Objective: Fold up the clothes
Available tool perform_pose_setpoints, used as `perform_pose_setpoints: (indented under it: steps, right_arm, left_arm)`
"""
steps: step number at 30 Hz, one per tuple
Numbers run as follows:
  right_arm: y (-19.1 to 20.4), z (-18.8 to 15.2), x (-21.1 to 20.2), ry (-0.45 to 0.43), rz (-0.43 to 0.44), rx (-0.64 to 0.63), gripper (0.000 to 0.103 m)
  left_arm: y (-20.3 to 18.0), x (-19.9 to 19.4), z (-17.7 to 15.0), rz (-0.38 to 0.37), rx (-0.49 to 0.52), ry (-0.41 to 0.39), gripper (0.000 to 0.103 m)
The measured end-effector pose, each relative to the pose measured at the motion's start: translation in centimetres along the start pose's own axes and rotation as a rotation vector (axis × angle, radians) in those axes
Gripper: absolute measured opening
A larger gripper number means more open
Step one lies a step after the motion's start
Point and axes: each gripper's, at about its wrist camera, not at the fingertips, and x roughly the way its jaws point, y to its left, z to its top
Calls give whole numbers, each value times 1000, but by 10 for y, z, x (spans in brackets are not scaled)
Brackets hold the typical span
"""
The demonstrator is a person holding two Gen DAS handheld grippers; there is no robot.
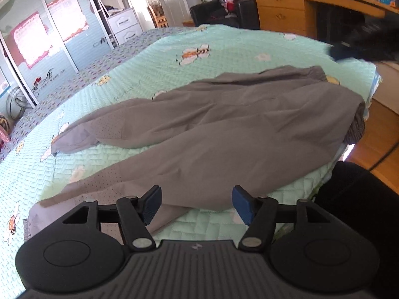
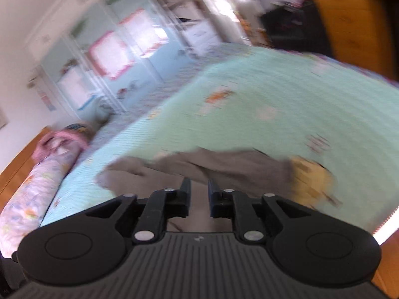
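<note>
Grey trousers [image 1: 212, 124] lie spread flat on the bed's green quilt [image 1: 237, 47], the left gripper [image 1: 197, 205] hovering over them with jaws wide and empty, the right gripper [image 2: 199, 194] narrowly parted, gripping nothing.

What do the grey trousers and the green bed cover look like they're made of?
Grey trousers: thin, matte, probably a light synthetic knit; tiny perforations dot the fabric and it drapes in soft wrinkles. Green bed cover: quilted textile, likely padded cotton, with stitched ridges and printed bees.
</note>
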Motion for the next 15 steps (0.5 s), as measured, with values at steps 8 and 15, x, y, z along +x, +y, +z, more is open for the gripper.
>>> perform_pose_setpoints:
  steps: [8, 15]
  right_arm:
    - [-53, -58, -20, 133, -17, 168, 51]
    - [-22, -70, 7, 143, -49, -37, 62]
  left_arm:
    - [-21, -1, 11, -70, 31, -12, 66]
    - [-34, -11, 20, -58, 77, -34, 67]
